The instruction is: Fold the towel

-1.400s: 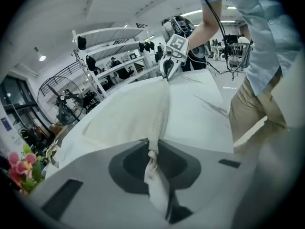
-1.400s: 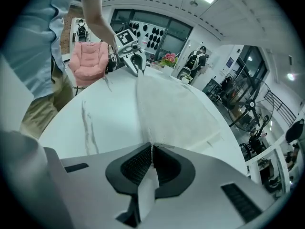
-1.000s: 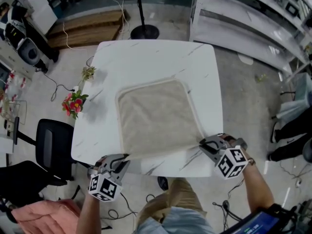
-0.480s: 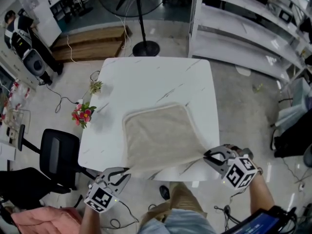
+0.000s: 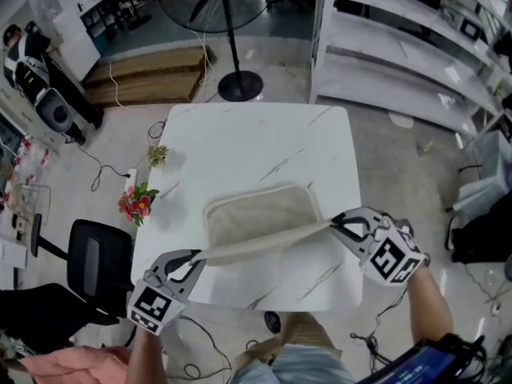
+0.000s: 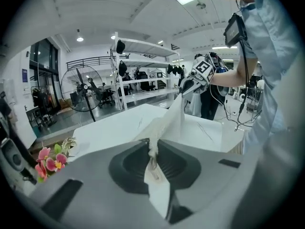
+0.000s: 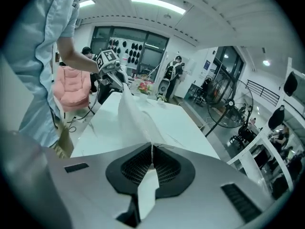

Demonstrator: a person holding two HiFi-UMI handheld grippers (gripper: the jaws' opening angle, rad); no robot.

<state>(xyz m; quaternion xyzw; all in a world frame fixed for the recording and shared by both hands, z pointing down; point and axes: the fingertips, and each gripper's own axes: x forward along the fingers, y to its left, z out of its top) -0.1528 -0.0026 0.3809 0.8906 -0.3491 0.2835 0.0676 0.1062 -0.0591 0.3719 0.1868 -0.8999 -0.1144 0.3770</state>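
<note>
A beige towel (image 5: 258, 217) lies on the white marble table (image 5: 240, 142), its near edge lifted off the top and stretched taut between the two grippers. My left gripper (image 5: 194, 257) is shut on the towel's near left corner (image 6: 153, 149). My right gripper (image 5: 334, 224) is shut on the near right corner (image 7: 151, 148). The far half of the towel rests flat on the table. In the left gripper view the towel (image 6: 170, 120) rises toward the right gripper (image 6: 187, 84); in the right gripper view it (image 7: 136, 113) runs to the left gripper (image 7: 116, 74).
A pink flower bunch (image 5: 136, 202) and a small plant (image 5: 158, 155) sit beside the table's left edge. A black chair (image 5: 94, 258) stands at the left. A fan stand (image 5: 238, 82) is beyond the table, white shelving (image 5: 400, 62) at the right.
Both grippers have risen and moved forward over the table, lifting the towel's near edge off the top. The flat part of the towel has shrunk.
</note>
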